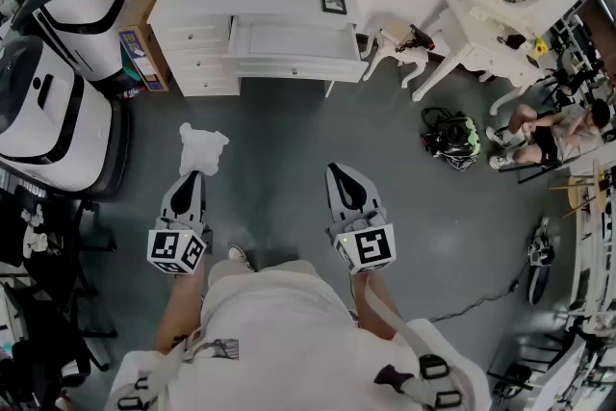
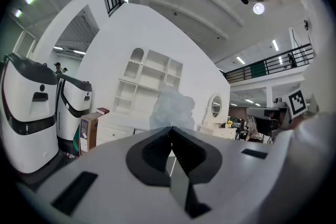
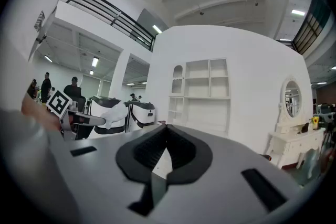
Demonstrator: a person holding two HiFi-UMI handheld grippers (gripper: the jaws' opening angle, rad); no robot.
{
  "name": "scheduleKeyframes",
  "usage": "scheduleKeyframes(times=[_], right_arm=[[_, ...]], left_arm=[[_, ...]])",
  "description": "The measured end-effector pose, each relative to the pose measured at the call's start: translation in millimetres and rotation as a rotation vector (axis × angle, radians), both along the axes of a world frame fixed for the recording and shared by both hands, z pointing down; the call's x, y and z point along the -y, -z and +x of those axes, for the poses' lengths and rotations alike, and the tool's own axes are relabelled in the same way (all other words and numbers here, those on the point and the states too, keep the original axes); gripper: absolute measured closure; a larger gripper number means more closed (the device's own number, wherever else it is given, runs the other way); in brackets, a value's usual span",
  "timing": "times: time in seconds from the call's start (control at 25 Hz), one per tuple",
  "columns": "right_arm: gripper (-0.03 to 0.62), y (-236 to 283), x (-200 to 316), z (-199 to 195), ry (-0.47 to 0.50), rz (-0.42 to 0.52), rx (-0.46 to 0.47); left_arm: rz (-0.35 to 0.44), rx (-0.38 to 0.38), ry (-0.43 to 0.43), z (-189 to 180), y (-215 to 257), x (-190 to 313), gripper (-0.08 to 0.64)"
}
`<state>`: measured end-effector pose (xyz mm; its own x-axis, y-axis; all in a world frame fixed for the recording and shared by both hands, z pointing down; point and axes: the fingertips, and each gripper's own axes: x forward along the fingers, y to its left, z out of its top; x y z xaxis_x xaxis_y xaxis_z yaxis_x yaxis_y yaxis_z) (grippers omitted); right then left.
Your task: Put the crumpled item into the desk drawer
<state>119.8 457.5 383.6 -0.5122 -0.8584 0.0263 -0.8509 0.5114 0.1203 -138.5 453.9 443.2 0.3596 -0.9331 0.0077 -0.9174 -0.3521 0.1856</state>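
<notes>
A white crumpled item (image 1: pixel 203 147) sticks out from the tip of my left gripper (image 1: pixel 190 174), which is shut on it above the grey floor. In the left gripper view the crumpled item (image 2: pixel 172 107) bulges up just past the closed left gripper (image 2: pixel 170 128). The white desk (image 1: pixel 250 0) stands ahead, its wide middle drawer (image 1: pixel 294 43) pulled out. My right gripper (image 1: pixel 334 170) is held level beside the left one, shut with nothing in it. The right gripper view shows the right gripper (image 3: pixel 165 126) with its jaws together, the desk's shelves (image 3: pixel 202 92) beyond, and the crumpled item (image 3: pixel 116 114) off to the left.
Two large white machines (image 1: pixel 58 63) stand at the left, next to a cardboard box (image 1: pixel 140 43). A small stool (image 1: pixel 399 48) and a vanity table with mirror (image 1: pixel 500 5) are right of the desk. A bag (image 1: pixel 450 138) lies on the floor near a seated person (image 1: pixel 549 135).
</notes>
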Motion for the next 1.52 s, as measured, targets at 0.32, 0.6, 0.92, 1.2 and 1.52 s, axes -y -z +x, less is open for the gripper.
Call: scheduleKeyframes(times=[0.32, 0.6, 0.92, 1.2, 1.52], right_arm=[[0.581, 6.7, -15.5, -16.3, 0.011, 0.001, 0.015], [0.581, 2.2, -34.3, -8.3, 0.108, 0.039, 0.025], [0.581, -14.0, -33.8, 0.7, 0.123, 0.015, 0.021], [0.581, -16.3, 21.3, 10.5, 0.055, 0.012, 0.000], [0.581, -15.5, 170.7, -1.1, -0.013, -0.020, -0.024]], left_arm=[[0.041, 0.002, 0.014, -15.1, 18.4, -12.5, 0.545], [0.044, 0.049, 0.036, 1.6, 14.0, -30.7, 0.545], [0.030, 0.082, 0.048, 2.9, 5.8, -33.1, 0.545], [-0.004, 0.045, 0.003, 11.1, -16.9, 40.0, 0.545], [0.019, 0.031, -0.094, 11.8, -13.7, 217.1, 0.545]])
